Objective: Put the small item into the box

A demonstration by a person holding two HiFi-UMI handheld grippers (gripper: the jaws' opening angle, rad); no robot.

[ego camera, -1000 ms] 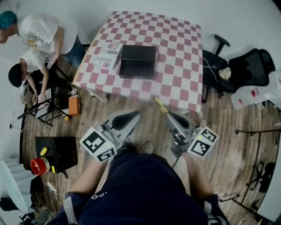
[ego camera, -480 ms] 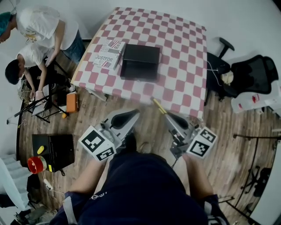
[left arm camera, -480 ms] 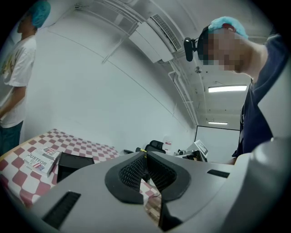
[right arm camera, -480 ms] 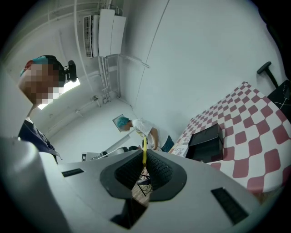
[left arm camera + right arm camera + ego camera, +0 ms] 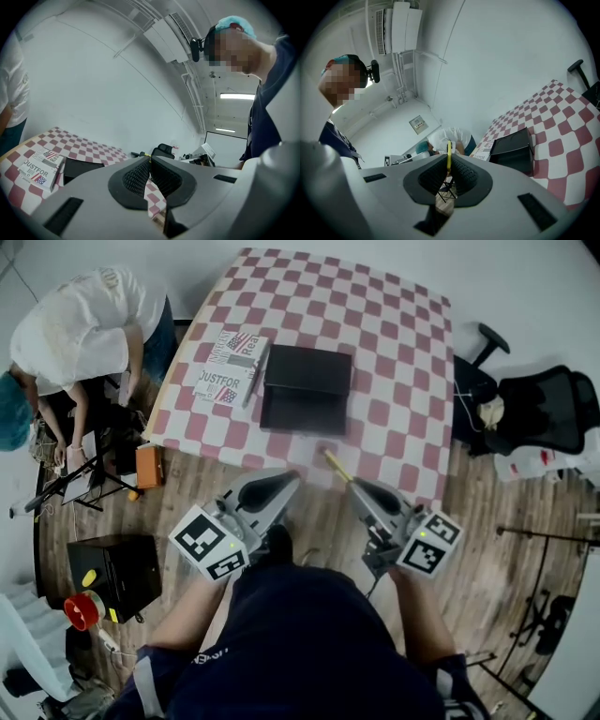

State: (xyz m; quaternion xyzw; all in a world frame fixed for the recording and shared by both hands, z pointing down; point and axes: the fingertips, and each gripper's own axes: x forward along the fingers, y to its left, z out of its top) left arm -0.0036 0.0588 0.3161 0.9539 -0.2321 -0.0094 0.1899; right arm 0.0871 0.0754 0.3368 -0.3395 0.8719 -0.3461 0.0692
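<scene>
A closed black box (image 5: 305, 388) lies on the red-and-white checked table (image 5: 394, 381), with a white printed pack (image 5: 228, 371) to its left. My right gripper (image 5: 354, 486) is shut on a thin yellow stick (image 5: 333, 465) that points toward the table's near edge. The stick (image 5: 449, 152) stands up between the jaws of the right gripper (image 5: 449, 163), and the black box (image 5: 513, 147) lies beyond to the right. My left gripper (image 5: 281, 480) hangs over the wooden floor short of the table. In its own view the left gripper (image 5: 150, 160) is shut, with the box (image 5: 79, 168) ahead to the left.
Two people (image 5: 80, 329) bend over gear on the floor left of the table. Nearby stand an orange case (image 5: 148, 465), a black case (image 5: 117, 563) and a red item (image 5: 82, 607). Black office chairs (image 5: 539, 404) stand at the right.
The table and box have drawn nearer to both grippers. The right gripper keeps the yellow stick. The person at the left has bent further down.
</scene>
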